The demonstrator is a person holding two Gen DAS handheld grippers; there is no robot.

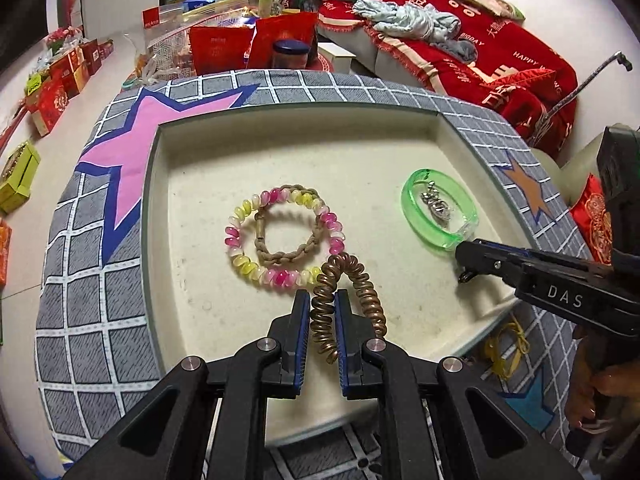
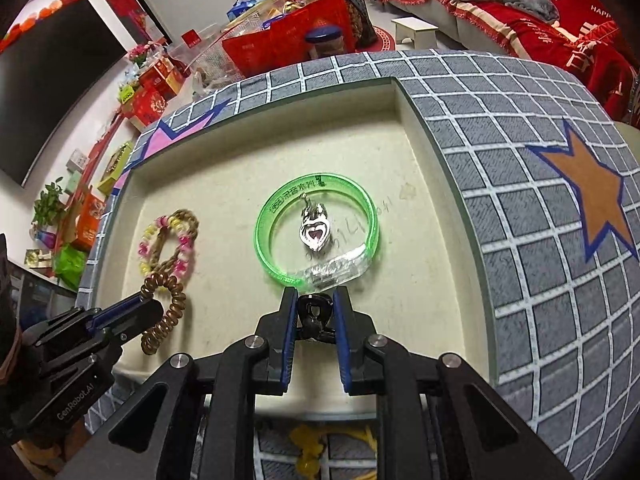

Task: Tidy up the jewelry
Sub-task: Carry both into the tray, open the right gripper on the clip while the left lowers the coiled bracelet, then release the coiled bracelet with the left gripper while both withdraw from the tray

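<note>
Two handheld grippers work jewelry inside a cream tray [image 1: 280,136] set on a grey grid-patterned cloth [image 1: 80,280].

The left gripper [image 1: 322,300] clamps a bronze spiral coil band [image 1: 352,276] near the tray's front edge, touching a pink-and-yellow beaded bracelet [image 1: 256,232] ringed around a braided tan band [image 1: 286,240]. The right gripper [image 2: 316,304] pinches a small dark piece [image 2: 316,314], hard to identify, touching a translucent green bangle [image 2: 276,208] encircling a silver heart pendant [image 2: 316,234]. Bare tray floor lies toward its far edge.
</note>
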